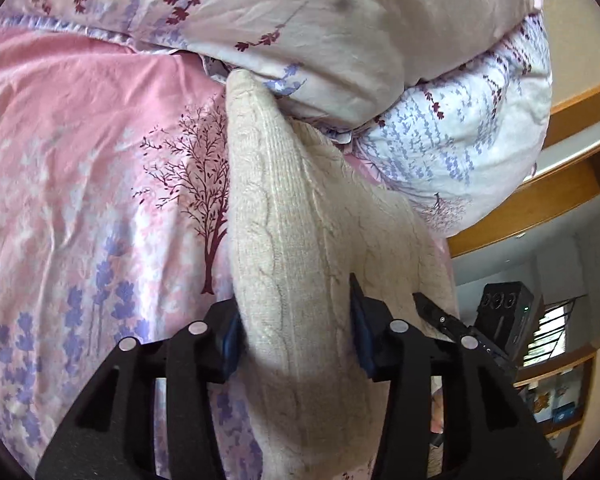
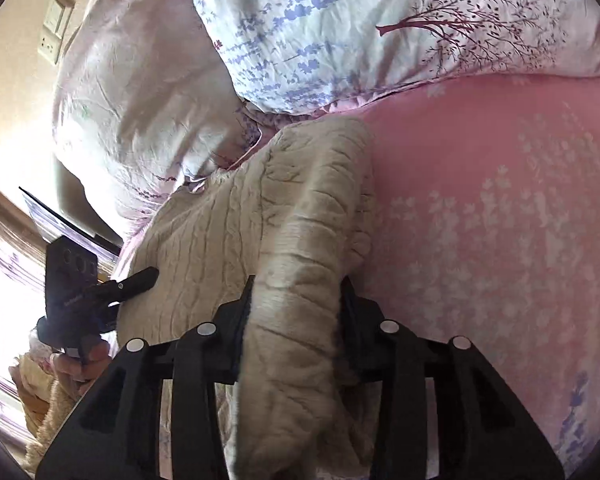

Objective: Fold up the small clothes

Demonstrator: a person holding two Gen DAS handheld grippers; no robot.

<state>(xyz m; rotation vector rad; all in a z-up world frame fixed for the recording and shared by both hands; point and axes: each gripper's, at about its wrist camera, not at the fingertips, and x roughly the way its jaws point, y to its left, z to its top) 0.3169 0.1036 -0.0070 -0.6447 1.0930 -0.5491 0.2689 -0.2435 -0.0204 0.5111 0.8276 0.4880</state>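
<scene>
Left gripper (image 1: pixel 296 320) partly closed, pinching a thick bunch of the cream knit garment (image 1: pixel 300 208). Right gripper (image 2: pixel 296 320) likewise clamped on another bunch, probably to carry the edge across the pink bedsheet (image 2: pixel 500 200) for a fold.

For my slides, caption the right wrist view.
Right tongs clamp a beige knit garment on the pink floral bedsheet.
</scene>
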